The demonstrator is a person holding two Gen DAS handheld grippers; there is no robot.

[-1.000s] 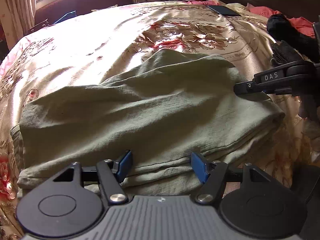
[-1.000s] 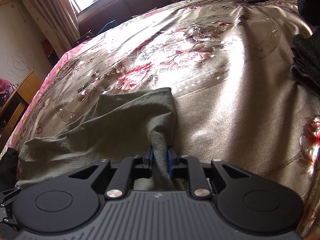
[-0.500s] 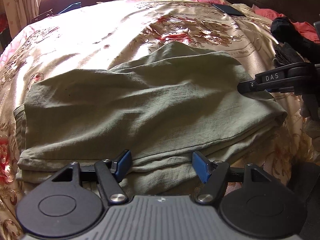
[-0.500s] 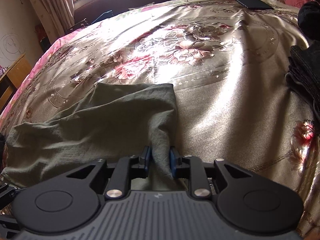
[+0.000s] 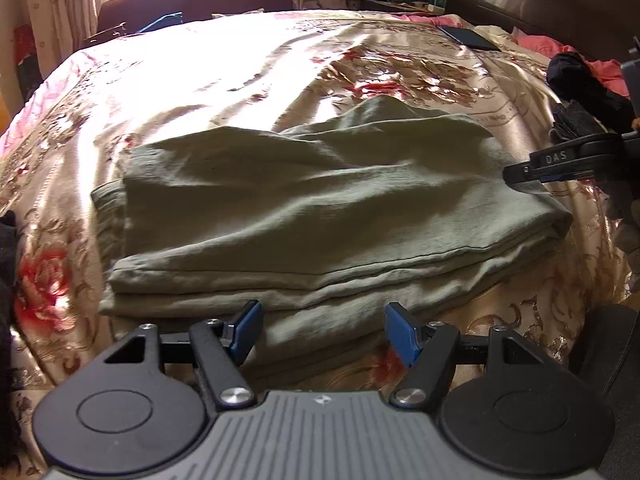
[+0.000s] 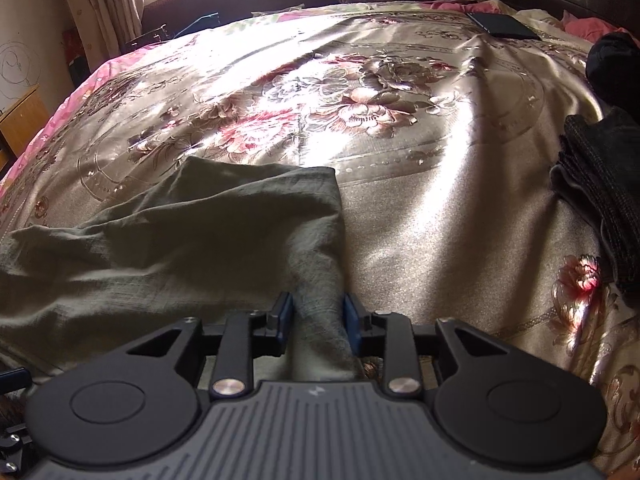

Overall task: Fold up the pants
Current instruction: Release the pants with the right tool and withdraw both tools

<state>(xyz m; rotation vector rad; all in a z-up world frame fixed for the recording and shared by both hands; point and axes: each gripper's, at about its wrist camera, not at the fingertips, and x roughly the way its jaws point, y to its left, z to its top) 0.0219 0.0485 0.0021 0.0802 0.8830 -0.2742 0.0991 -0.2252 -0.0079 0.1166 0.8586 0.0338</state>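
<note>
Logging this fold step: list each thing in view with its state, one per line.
pants: folded in layers, flat on the bedspread
left gripper: open, holding nothing
right gripper: jaws parted, cloth fold loose between them
bedspread: spread out, creased
dark clothes: stacked at right

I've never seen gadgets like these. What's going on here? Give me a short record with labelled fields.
Setting: a bed with a floral bedspread
Garment: olive green pants, folded into stacked layers
Left gripper: open, at the near edge of the pants, not holding them
Right gripper: jaws partly apart, a bunch of the pants' cloth between them; whether it grips the cloth is unclear
Nearby: dark folded clothes to the right, a dark flat object at the far side
</note>
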